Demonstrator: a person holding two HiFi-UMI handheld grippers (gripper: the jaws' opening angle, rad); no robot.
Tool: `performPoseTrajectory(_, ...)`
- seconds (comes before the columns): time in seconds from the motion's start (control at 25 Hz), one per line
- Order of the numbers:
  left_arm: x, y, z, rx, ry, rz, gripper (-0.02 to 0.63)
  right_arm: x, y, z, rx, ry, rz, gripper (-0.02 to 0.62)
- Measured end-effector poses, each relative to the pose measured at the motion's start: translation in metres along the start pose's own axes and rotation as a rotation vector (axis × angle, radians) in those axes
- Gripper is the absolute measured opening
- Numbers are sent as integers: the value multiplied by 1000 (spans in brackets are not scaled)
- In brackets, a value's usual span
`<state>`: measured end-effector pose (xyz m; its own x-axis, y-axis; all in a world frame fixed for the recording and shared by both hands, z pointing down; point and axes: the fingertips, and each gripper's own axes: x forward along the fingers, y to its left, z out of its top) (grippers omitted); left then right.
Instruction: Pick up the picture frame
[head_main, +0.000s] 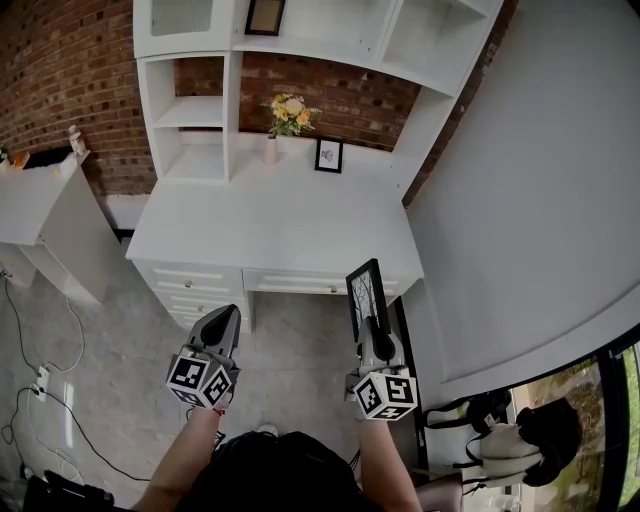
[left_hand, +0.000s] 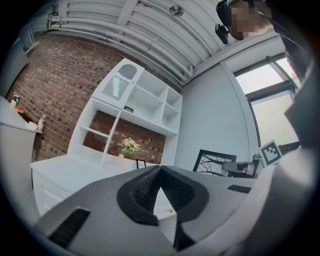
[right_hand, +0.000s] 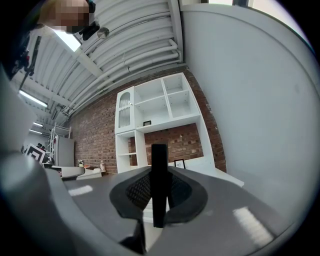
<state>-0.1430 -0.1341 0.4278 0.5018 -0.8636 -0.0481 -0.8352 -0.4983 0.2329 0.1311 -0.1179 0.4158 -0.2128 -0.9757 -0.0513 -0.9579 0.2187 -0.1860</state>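
The picture frame (head_main: 365, 298) is black with a bare-tree print, and it stands upright off the front right corner of the white desk (head_main: 280, 225). My right gripper (head_main: 373, 330) is shut on its lower edge. In the right gripper view the picture frame (right_hand: 159, 165) shows edge-on as a dark bar clamped between the pads (right_hand: 137, 190). My left gripper (head_main: 227, 313) hovers level in front of the desk drawers, shut and holding nothing. In the left gripper view the tips of my left gripper (left_hand: 160, 168) meet, and the picture frame (left_hand: 214, 162) appears to the right.
The desk carries a white shelf hutch (head_main: 200, 110), a vase of yellow flowers (head_main: 286, 118) and a small black frame (head_main: 328, 155) against the brick wall. Another frame (head_main: 265, 15) sits on the top shelf. A white cabinet (head_main: 50, 215) stands left, a grey wall (head_main: 540, 200) right, and cables (head_main: 40, 385) on the floor.
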Motion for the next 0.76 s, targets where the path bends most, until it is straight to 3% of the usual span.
performPoseTrajectory(0.76, -3, -23, 4, 8, 12, 44, 0, -7, -12, 7, 10, 17, 50, 37)
